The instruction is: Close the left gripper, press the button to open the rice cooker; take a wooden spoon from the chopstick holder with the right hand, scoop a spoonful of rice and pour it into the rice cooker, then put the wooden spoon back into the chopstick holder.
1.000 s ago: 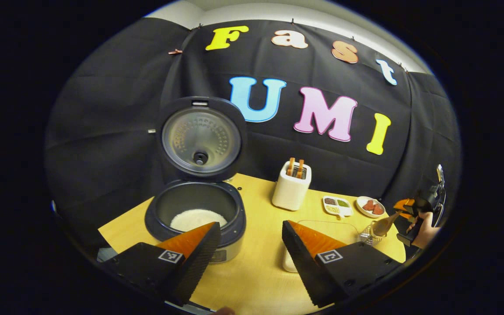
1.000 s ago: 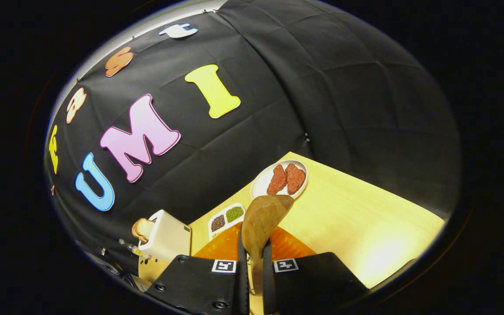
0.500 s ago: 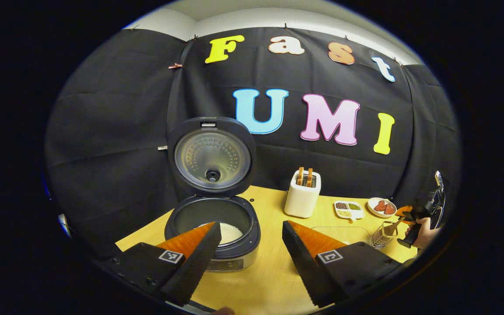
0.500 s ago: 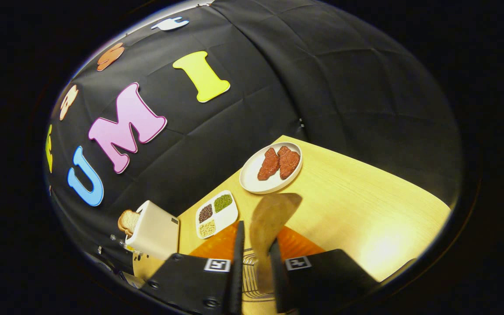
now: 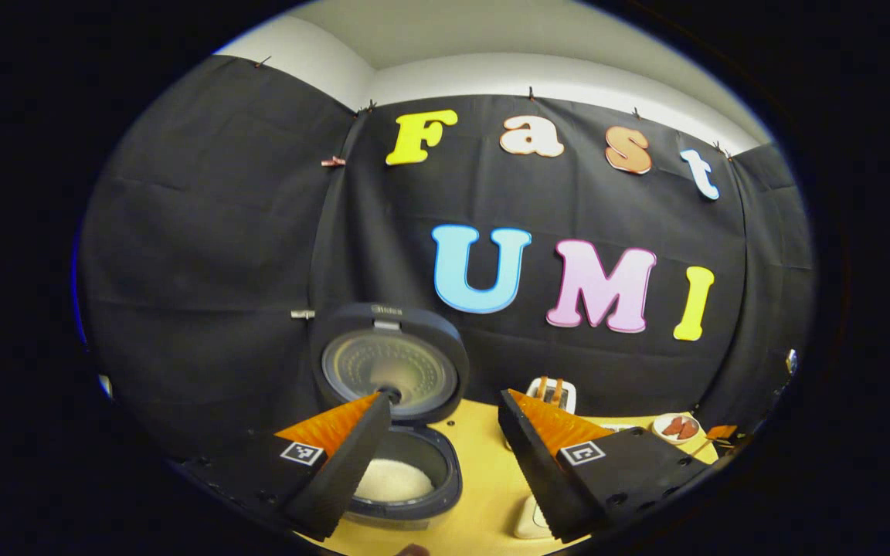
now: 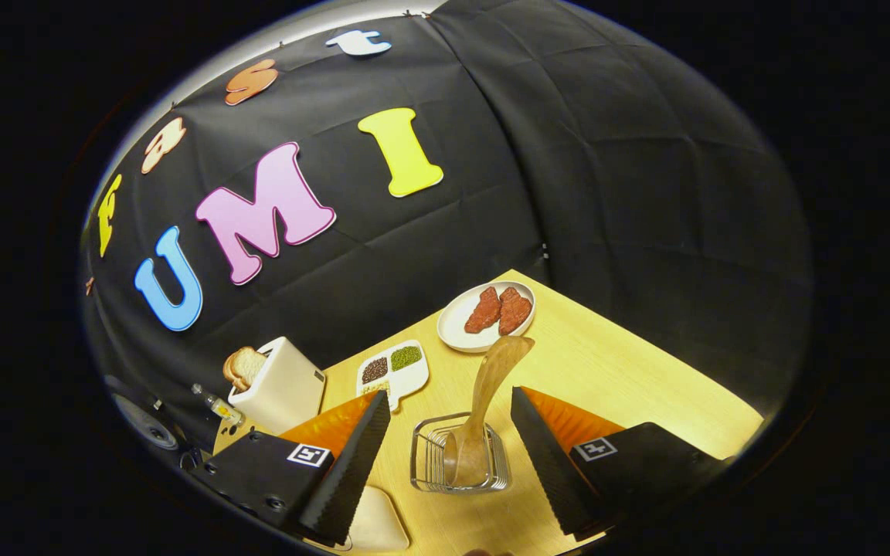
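Wooden spoon (image 6: pixel 484 401) stands in the wire chopstick holder (image 6: pixel 456 463), scoop end down, handle leaning up toward the plate (image 6: pixel 453 330) with 2 red pieces — directly between the right gripper (image 6: pixel 445 455)'s spread fingers, which touch neither. Beyond its left finger sit a divided dish (image 6: pixel 395 374) of grains and a toaster (image 6: pixel 279 390) holding bread. The left gripper (image 5: pixel 441 455) is also wide apart; ahead of it the rice cooker (image 5: pixel 406 479) stands lid up, white rice (image 5: pixel 395 483) inside, partly hidden behind its left finger.
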The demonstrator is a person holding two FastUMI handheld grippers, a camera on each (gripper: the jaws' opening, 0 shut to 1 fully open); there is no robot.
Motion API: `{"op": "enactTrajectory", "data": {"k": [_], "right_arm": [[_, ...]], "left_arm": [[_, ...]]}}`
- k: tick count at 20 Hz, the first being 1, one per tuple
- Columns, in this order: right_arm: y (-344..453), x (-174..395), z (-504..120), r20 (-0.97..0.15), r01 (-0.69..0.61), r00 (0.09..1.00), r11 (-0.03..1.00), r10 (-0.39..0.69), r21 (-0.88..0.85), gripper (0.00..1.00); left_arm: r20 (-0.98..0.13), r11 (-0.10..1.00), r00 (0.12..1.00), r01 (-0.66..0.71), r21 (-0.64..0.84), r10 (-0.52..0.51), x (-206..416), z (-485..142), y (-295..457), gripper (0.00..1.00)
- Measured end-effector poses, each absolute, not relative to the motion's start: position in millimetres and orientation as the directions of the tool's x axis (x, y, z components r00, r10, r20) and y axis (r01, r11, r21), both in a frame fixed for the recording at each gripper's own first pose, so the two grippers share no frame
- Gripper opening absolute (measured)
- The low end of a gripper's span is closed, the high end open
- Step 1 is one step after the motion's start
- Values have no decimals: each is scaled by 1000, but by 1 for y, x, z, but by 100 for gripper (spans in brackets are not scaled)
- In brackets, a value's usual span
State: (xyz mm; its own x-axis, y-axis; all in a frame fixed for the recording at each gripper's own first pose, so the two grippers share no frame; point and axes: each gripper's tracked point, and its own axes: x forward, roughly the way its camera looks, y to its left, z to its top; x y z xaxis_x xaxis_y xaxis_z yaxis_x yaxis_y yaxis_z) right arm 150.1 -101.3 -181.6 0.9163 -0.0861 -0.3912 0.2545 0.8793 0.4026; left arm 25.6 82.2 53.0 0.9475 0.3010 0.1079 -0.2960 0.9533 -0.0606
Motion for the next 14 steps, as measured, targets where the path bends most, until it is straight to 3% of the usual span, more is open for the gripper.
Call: {"op": "enactTrajectory", "data": {"k": [5,14], "right_arm": [[-94,125,-145,-335,211,937,927,-101,311,98],[-42,66,-125,-336,129,939,980,-71,152,98]], "left_arm": [[256,957,928,-288,30,271,59,107,125,95],[284,965,935,-246,89,212,147,130,185,92]]}}
